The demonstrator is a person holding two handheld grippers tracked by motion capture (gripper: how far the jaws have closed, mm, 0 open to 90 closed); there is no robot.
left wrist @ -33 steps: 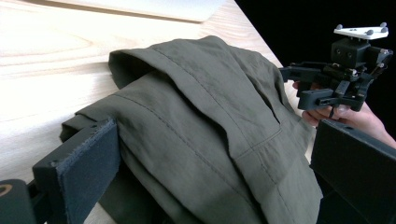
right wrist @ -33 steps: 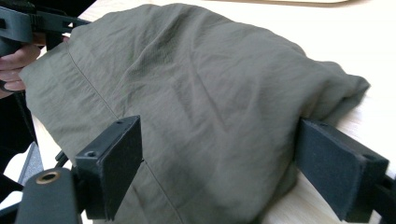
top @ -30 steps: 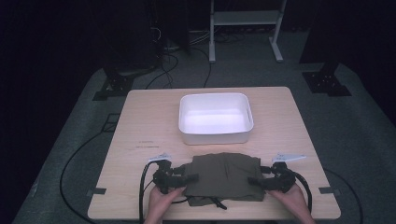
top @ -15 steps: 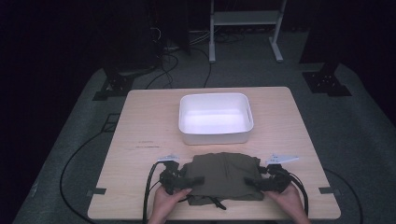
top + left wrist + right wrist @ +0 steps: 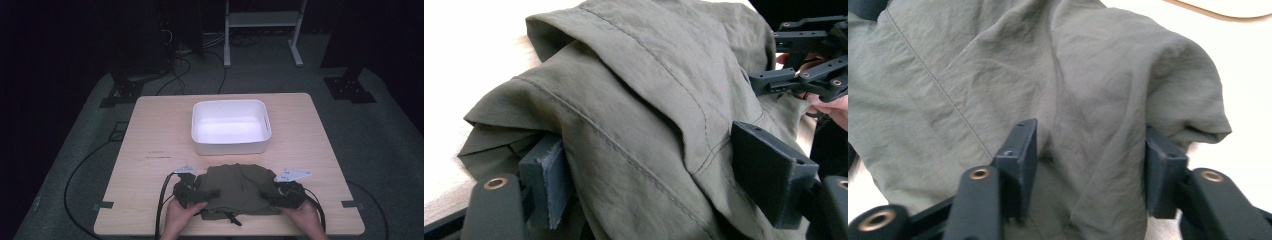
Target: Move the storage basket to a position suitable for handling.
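1. L gripper (image 5: 192,191): jaws spread wide around the 9 o'clock edge of the olive garment (image 5: 235,187); thick fold bunched between them, one pad partly tucked under the fabric, other pressed against it. Not closed down.
2. R gripper (image 5: 286,195): jaws also wide apart, straddling the garment's 3 o'clock edge; cloth humps up between the pads, touching both.
3. Left hand (image 5: 179,218) & right hand (image 5: 305,218) come in from 6 o'clock, each behind its tool.
4. Garment: folded, rumpled, on the table (image 5: 150,135) at its 6 o'clock edge, centred between both tools.
5. White bin (image 5: 231,126): at 12 o'clock from the garment, near but apart.
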